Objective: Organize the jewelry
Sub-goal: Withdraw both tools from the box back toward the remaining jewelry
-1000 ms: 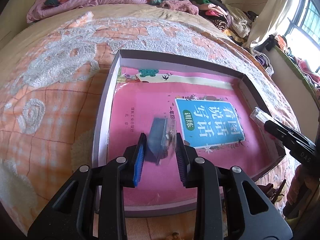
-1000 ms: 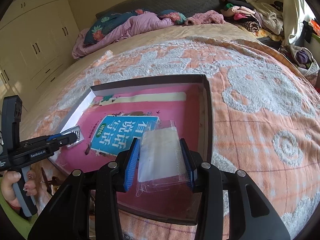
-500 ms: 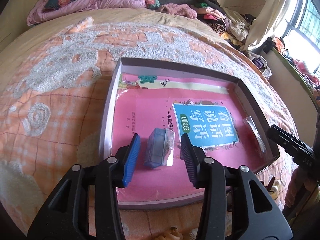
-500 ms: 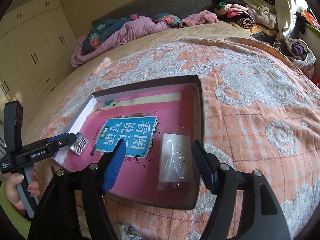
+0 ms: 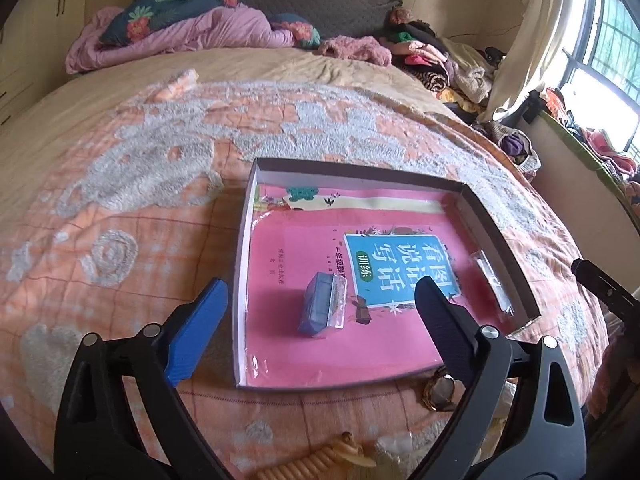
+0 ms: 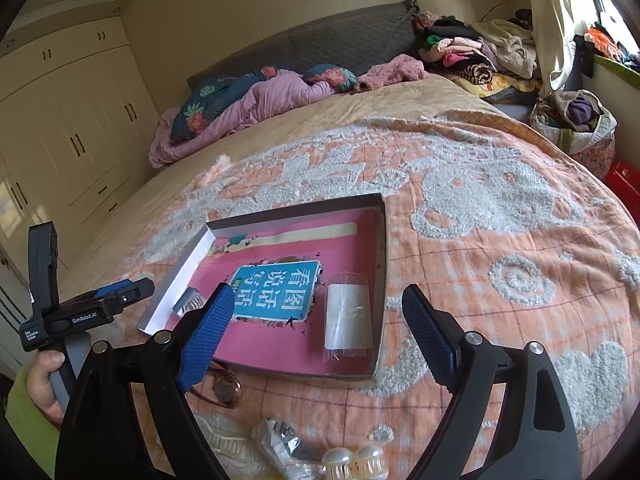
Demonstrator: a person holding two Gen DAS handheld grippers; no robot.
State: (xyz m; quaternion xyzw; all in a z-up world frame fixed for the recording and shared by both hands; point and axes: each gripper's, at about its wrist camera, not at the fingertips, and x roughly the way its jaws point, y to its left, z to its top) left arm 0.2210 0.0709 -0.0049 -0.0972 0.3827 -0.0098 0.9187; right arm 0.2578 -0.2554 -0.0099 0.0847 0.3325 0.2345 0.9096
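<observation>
My left tongs (image 5: 320, 300) just spread, empty; blue packet (image 5: 322, 310) lies in tray (image 5: 244, 264). Right tongs (image 6: 316, 316) just spread; clear sleeve (image 6: 347, 320) by tray's right wall. Both judged light, slippery film: pinch flat edges.

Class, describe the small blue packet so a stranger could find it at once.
On the bed, find the shallow box lined with a pink book. The blue packet lies on the book, left of its teal title panel; the other packet, by the right wall, is clear.
</observation>
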